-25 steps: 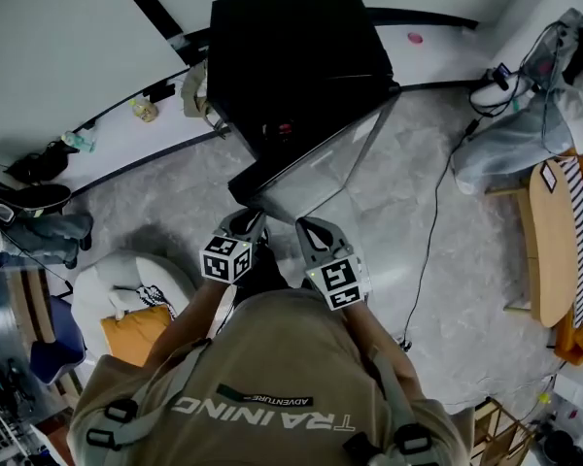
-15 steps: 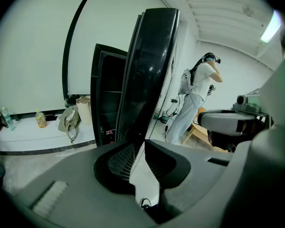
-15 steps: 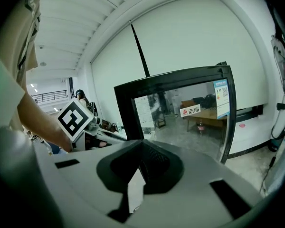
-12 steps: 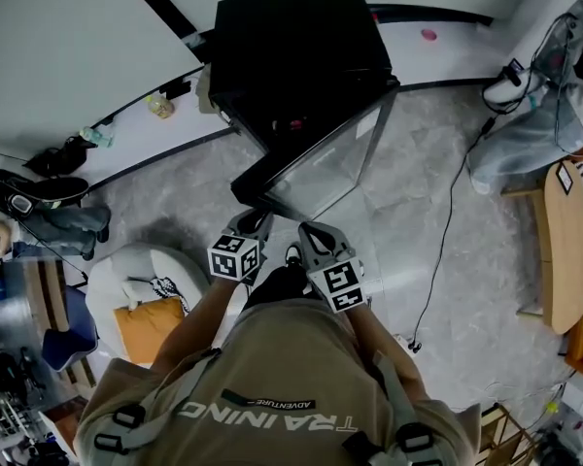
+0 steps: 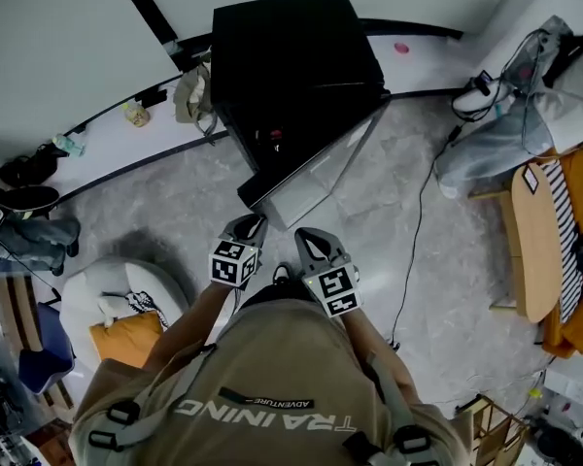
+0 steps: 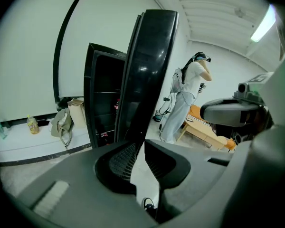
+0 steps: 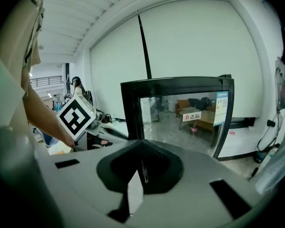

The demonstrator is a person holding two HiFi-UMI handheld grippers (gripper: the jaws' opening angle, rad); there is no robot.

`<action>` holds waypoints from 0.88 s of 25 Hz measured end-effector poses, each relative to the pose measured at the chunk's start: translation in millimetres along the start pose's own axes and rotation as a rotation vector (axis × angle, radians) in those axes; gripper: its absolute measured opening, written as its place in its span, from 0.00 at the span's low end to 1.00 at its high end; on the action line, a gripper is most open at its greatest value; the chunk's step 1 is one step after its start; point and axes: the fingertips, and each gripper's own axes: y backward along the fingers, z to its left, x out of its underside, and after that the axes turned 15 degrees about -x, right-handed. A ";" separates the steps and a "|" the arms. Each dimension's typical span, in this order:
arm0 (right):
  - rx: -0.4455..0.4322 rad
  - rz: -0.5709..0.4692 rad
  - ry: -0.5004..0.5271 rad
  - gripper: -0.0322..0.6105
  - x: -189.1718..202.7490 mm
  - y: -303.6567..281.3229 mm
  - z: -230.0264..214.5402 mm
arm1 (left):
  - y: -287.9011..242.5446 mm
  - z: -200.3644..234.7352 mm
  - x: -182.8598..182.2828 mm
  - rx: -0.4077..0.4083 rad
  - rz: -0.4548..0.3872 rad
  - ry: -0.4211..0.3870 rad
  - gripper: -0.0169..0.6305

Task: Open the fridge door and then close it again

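Found the tall black fridge (image 5: 282, 56) backed against the white wall (image 5: 58, 37), its black-framed glass door (image 5: 321, 163) hanging part-way open with the free edge pointing toward the grippers. Read the left gripper (image 6: 140, 148) as a slit apart with nothing between the pads, lined up on the door seen edge-on. Read the right gripper (image 7: 141, 169) as pinched together on nothing, facing the glass face. Saw both near the free edge, touching nothing. Judged the task half done: opened, not yet closed.

Risks from here:
- Could slam if shoved hard. Glass panel, so better pushed slowly on the frame, not mid-pane.
- Could skid off the glossy glass on closed tips, scratching it or leaving the door short of the seal.
- Could end up ajar if let go early. No way to confirm a latch from these views.
- Could pinch a jaw between door edge and cabinet on the last bit of swing, given the left gripper's line-up with that edge.
- Could snag a foot on the thin black cable (image 5: 415, 250) lying on the grey floor (image 5: 175, 212) to the right when stepping in to follow the swing.
- Noted a standing person in pale clothes (image 6: 186, 99) beyond the door, well apart. No clash expected.
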 end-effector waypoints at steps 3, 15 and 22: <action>0.035 0.017 0.013 0.04 -4.6 2.7 -2.1 | 0.8 1.7 0.3 0.023 -0.014 -0.017 0.10; 0.071 0.016 -0.008 0.04 5.5 15.6 8.7 | 6.2 -22.6 5.1 0.066 -0.009 -0.064 0.10; 0.000 0.008 0.015 0.04 21.8 38.7 4.1 | 12.9 -45.1 14.1 -0.003 0.004 -0.037 0.10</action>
